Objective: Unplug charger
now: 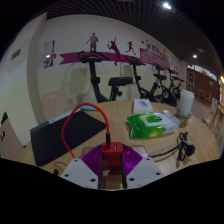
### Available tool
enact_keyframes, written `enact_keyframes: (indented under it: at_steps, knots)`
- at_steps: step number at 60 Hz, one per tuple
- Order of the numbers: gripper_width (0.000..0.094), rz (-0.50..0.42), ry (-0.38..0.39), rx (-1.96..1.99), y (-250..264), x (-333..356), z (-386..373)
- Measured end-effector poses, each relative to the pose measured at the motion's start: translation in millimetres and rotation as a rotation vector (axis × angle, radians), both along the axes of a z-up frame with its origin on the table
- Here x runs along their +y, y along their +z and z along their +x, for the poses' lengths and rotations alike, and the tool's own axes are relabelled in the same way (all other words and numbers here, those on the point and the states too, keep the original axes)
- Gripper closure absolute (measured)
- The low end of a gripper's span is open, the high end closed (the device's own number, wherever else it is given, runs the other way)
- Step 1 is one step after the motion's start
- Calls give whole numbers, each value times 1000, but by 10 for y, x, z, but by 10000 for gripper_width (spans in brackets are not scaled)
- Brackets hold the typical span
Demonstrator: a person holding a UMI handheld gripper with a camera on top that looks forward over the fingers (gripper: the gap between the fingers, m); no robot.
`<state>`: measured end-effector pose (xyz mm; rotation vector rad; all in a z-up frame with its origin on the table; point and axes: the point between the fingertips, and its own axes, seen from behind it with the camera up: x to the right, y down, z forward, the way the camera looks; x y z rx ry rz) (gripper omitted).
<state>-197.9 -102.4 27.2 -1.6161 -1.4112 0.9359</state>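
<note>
A red charger plug (112,153) sits between my gripper's (112,160) purple pads (94,158), and both fingers press on its sides. Its red cable (82,122) runs up from the plug, arcs across the wooden table (120,112) and comes back down to the left. The plug is held just above the table's near part. No socket or power strip shows around the plug.
A dark laptop or mat (58,135) lies left of the fingers. A green wet-wipe pack (152,124) lies to the right, with a white cup (185,102) and papers (143,104) beyond. Black cables (183,147) lie at the right. Exercise bikes (95,75) stand behind the table.
</note>
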Motion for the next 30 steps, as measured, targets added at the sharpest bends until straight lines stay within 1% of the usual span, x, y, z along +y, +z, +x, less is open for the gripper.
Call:
enact_keyframes:
  at_steps: [1, 5, 8, 11, 14, 18, 21, 24, 27, 30]
  knots:
    - [667, 3, -3, 1, -3, 4, -3]
    - [744, 40, 20, -2, 5, -6, -23]
    - [772, 22, 16, 20, 140, 0, -21]
    - [778, 9, -6, 117, 605, 60, -42]
    - [779, 6, -7, 176, 1071, 132, -38]
    - [779, -33, -21, 209, 1557, 304, 53]
    - [780, -22, -48, 219, 1806, 537, 116]
    - [778, -5, -70, 209, 1926, 817, 206]
    - [780, 2, -95, 191, 1942, 1135, 300]
    - [780, 39, -128, 162, 1959, 1454, 406]
